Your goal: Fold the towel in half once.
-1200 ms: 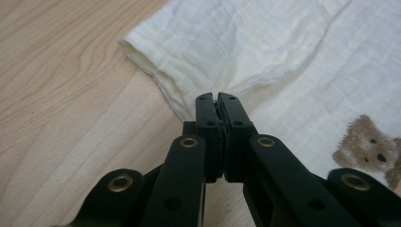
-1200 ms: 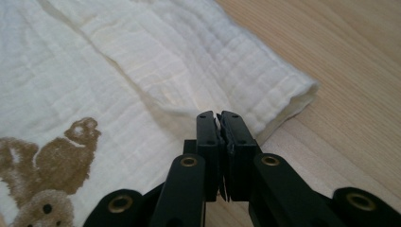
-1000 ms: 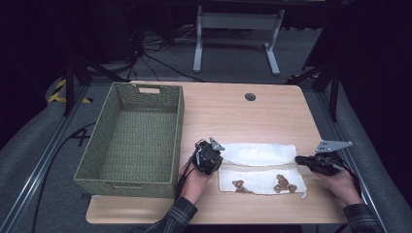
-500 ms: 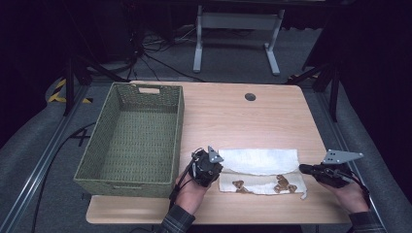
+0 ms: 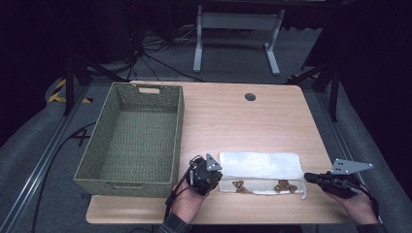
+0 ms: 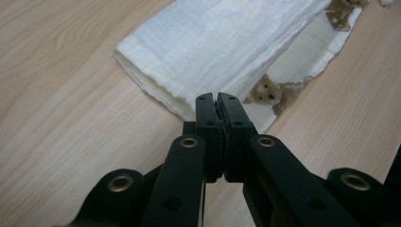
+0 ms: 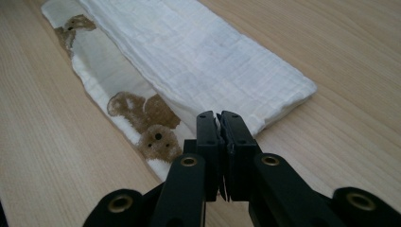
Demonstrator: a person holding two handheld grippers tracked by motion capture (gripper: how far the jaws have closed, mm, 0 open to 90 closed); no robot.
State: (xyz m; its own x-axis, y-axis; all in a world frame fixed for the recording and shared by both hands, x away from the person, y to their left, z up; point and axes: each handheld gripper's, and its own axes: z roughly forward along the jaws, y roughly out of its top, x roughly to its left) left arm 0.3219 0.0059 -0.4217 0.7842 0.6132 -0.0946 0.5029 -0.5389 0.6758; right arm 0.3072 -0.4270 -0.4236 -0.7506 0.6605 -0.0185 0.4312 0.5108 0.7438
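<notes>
A white folded cloth (image 5: 260, 166) lies flat near the table's front edge, its nearer layer printed with brown bears (image 5: 282, 186). My left gripper (image 5: 215, 179) rests at the cloth's left end, jaws pressed shut. In the left gripper view its tips (image 6: 218, 98) sit just before the cloth's (image 6: 213, 42) folded corner, and I see nothing pinched between them. My right gripper (image 5: 307, 177) lies at the cloth's right end, also shut. The right gripper view shows its tips (image 7: 218, 115) just short of the cloth (image 7: 203, 52), beside a bear print (image 7: 156, 139).
A green woven basket (image 5: 180, 127) stands on the left half of the wooden table (image 5: 243, 121), its right wall close to my left gripper. A dark round hole (image 5: 250, 96) marks the table's far side. A white metal stand (image 5: 233, 24) stands on the floor beyond.
Both grippers have drawn back toward the front edge of the table, the right one also moving outward to the right. The cloth has stayed in place.
</notes>
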